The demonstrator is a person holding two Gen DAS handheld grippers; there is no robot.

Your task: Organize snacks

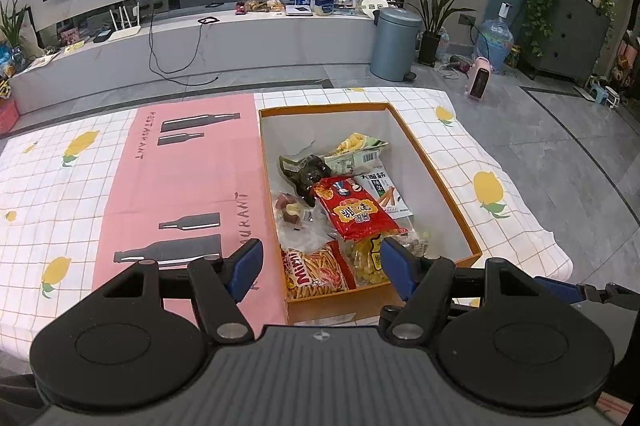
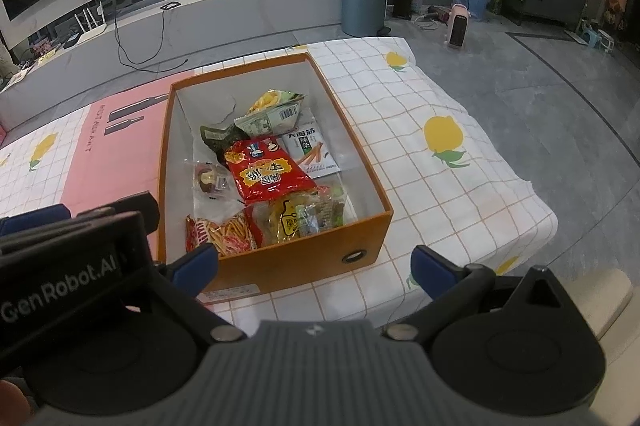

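Table (image 1: pixel 80 186), checked cloth with lemon print and a pink panel; its near edge is cut off behind both gripper bodies.

Orange box (image 2: pixel 304 258), open-topped, white inside, standing on the cloth; its near left corner is hidden by the left gripper's housing in the right wrist view.

Snacks, all inside the box, overlapping:
- red packet (image 2: pixel 266 172) on top, mid-box;
- stick-snack bag (image 1: pixel 316 272), near wall, lower edge hidden;
- yellow bag (image 2: pixel 286 222), label unreadable;
- white packet (image 2: pixel 310 150), partly covered;
- dark packet (image 1: pixel 306 172), contents unclear.

Left gripper (image 1: pixel 320 266): fingers spread wide above the box's near end, holding nothing.

Right gripper (image 2: pixel 316 264): fingers wide apart, empty, in front of the box.
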